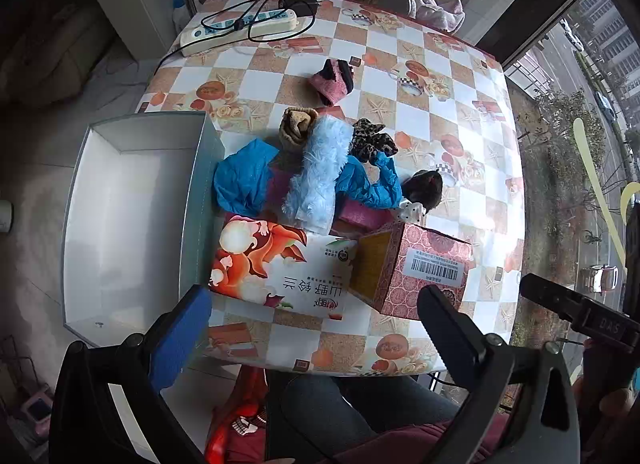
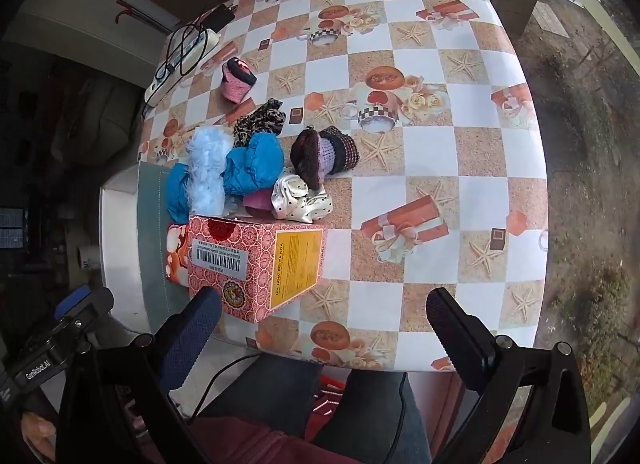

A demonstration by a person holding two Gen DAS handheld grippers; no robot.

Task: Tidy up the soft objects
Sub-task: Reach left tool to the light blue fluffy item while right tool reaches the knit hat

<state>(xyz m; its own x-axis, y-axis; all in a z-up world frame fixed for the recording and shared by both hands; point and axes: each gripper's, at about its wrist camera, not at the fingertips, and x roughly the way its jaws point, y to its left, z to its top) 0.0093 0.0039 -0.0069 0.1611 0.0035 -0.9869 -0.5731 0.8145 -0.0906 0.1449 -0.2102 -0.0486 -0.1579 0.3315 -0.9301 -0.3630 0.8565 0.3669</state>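
Soft objects are heaped in a cluster on the checked tablecloth (image 2: 440,168), well ahead of both sets of fingers and touched by neither. At the heap's middle a pale blue fluffy roll (image 1: 318,168) is laid across crumpled blue fabric (image 1: 242,178), with a tan rolled sock (image 1: 297,129) and a leopard-print piece (image 1: 370,140) just behind it. A magenta cloth (image 1: 362,216) is partly buried beneath. A cream polka-dot scrunchie (image 2: 301,198) and a dark brown-and-lilac knitted piece (image 2: 322,156) are seen at the heap's right side. A pink-and-black knitted item (image 1: 332,80) is set apart, farther back on the table.

Between the heap and the grippers two cartons are placed: a white-and-orange printed box (image 1: 280,264) and, touching it, a red patterned box (image 1: 416,272) bearing a barcode label. An open, empty grey bin (image 1: 132,220) is stood just left of the heap, against the table edge. A power strip (image 1: 240,30) with black cables is seen at the far corner.

The left gripper (image 1: 316,318) is held above the near table edge, jaws spread wide, nothing between them. The right gripper (image 2: 324,316) is likewise fully spread and empty, the red box lying ahead of its left finger (image 2: 192,336).
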